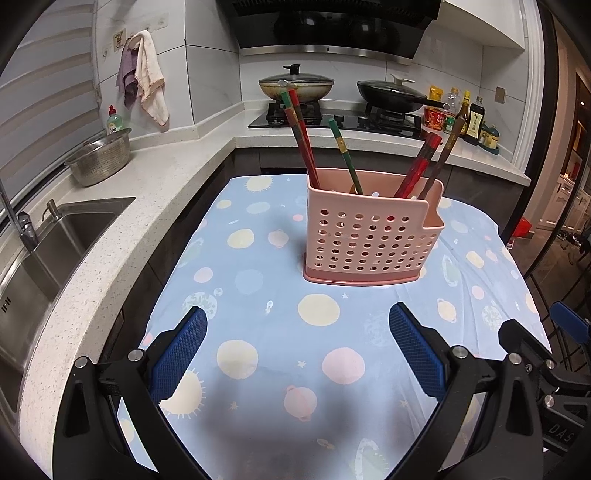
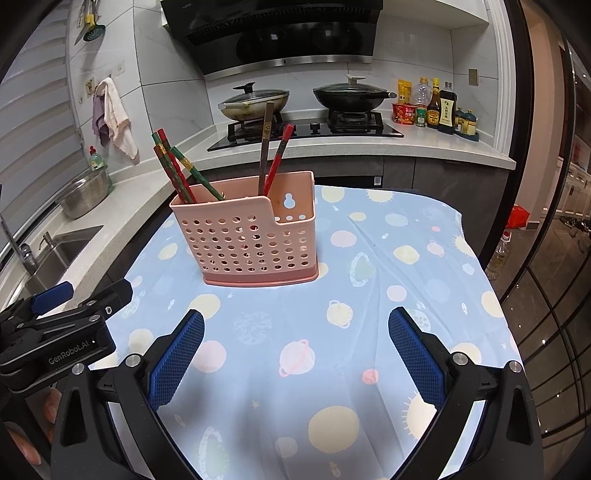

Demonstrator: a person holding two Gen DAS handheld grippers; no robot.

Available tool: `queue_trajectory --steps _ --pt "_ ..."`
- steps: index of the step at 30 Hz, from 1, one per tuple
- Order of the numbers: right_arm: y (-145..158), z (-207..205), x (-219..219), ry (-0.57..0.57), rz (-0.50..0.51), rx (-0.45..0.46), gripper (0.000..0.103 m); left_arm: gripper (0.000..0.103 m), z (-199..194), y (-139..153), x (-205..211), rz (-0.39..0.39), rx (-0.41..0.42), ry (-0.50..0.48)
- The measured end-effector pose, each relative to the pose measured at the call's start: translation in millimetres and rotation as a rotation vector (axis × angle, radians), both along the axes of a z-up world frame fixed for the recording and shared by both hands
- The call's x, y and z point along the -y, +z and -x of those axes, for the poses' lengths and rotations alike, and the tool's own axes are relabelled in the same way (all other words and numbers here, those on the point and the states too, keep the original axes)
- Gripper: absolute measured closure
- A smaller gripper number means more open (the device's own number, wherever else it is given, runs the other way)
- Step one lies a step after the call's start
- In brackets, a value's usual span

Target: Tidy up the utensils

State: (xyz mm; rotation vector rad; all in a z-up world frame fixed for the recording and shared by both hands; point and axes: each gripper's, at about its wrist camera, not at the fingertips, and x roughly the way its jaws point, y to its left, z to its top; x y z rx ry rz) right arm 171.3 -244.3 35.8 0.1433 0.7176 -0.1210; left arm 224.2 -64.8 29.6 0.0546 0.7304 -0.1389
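Left gripper [image 1: 297,334] held level, jaws spread wide, nothing gripped, right gripper [image 2: 295,334] held alongside, jaws likewise spread and unloaded, both blue pads [image 2: 177,363] bare

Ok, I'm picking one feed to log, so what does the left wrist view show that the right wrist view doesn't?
Left wrist only: the sink basin almost whole.
Right wrist only: the keyhole slot in the holder's back wall, and a skimmer hanging on the wall.
Both: the pink holder with chopsticks standing in it, on the blue tablecloth, and both the left gripper and the right gripper open and empty.
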Motion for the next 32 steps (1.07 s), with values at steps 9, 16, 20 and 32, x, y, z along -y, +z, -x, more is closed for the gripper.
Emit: queue_trajectory --steps 9,16,20,32 --pt "0.1 0.0 -0.3 0.000 0.000 -0.001 0.007 0.009 -0.2 0.3 -0.8 0.002 -0.001 -0.004" --pt "0.3 -0.1 -0.5 0.000 0.000 -0.001 0.007 0.009 0.6 1.6 -0.2 -0.002 0.001 -0.008" --pt "0.3 -0.1 -0.4 0.000 0.001 -0.001 0.007 0.009 0.8 1.2 0.3 -0.005 -0.001 -0.011" --pt "2.7 -0.6 -1.5 -0.006 0.013 0.004 0.007 0.009 0.4 0.5 1.9 -0.003 -0.007 -0.023"
